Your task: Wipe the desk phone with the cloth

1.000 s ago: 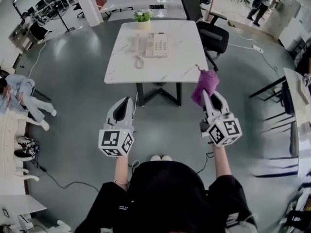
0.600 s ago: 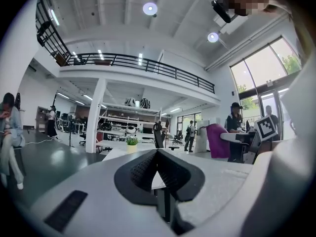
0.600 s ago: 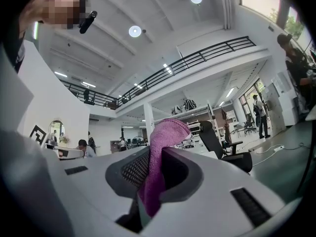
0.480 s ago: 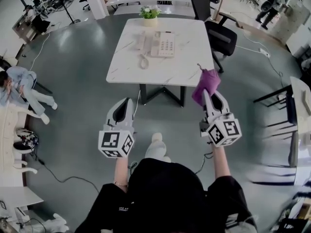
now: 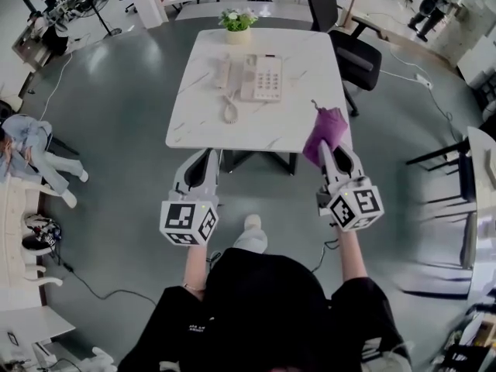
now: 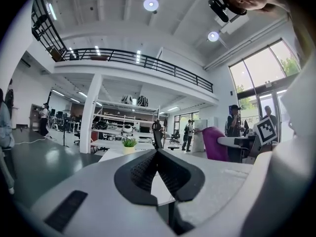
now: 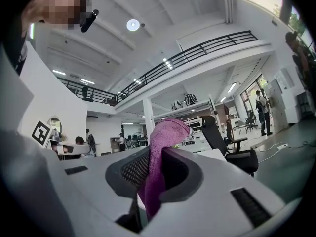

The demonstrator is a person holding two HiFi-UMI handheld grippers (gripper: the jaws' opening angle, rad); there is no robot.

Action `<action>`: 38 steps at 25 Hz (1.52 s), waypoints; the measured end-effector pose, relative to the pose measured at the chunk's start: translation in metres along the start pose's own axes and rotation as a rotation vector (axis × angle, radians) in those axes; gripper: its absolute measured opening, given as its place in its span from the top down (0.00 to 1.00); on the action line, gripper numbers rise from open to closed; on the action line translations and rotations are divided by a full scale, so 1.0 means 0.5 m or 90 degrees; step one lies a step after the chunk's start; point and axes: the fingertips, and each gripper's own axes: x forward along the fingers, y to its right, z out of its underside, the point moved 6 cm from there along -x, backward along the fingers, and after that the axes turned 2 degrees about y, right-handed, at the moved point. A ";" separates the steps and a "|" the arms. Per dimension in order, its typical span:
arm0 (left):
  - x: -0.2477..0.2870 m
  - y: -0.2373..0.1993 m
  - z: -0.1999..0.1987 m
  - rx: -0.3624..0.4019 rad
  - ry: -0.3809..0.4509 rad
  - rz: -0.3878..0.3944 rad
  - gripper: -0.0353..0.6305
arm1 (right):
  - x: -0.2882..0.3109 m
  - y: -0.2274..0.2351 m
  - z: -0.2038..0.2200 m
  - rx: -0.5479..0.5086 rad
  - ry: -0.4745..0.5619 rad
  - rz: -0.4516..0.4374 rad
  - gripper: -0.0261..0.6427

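- The white bench (image 5: 256, 126) stood ahead of the person, with both tongs held near its front edge. The step in hand looked like the approach, with no wiping yet begun.
- The desk phone (image 5: 263, 76) lay toward the far middle of the bench, well apart from both tongs. Its handset (image 5: 223, 72) sat on its left side, and a potted plant (image 5: 237, 20) stood beyond it at the far edge.
- The right tongs (image 5: 335, 149) were clamped on the purple cloth (image 5: 326, 125), which stuck out past the tips in a bunched fold.
- The left tongs (image 5: 207, 156) were closed tip to tip with nothing between them.
- The coiled cord (image 5: 229, 111) trailed from the handset toward the near side.
- To wipe well, the cloth's free fold would probably need laying flat on the keypad and drawing across in light strokes. The pads should stay off the plastic.
- The empty left tongs could brace the phone's body so it did not slide. The cord and the loose handset were the likeliest snags.
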 end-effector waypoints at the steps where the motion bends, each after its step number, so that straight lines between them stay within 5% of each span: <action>1: 0.017 -0.009 0.000 -0.001 -0.001 0.004 0.95 | 0.015 0.006 0.002 0.000 -0.001 0.003 0.91; 26: 0.265 -0.132 0.001 -0.010 -0.022 0.081 0.95 | 0.229 0.102 0.007 -0.010 -0.015 0.094 0.91; 38: 0.390 -0.155 0.019 -0.036 -0.035 0.059 0.95 | 0.361 0.197 0.005 -0.026 -0.036 0.069 0.91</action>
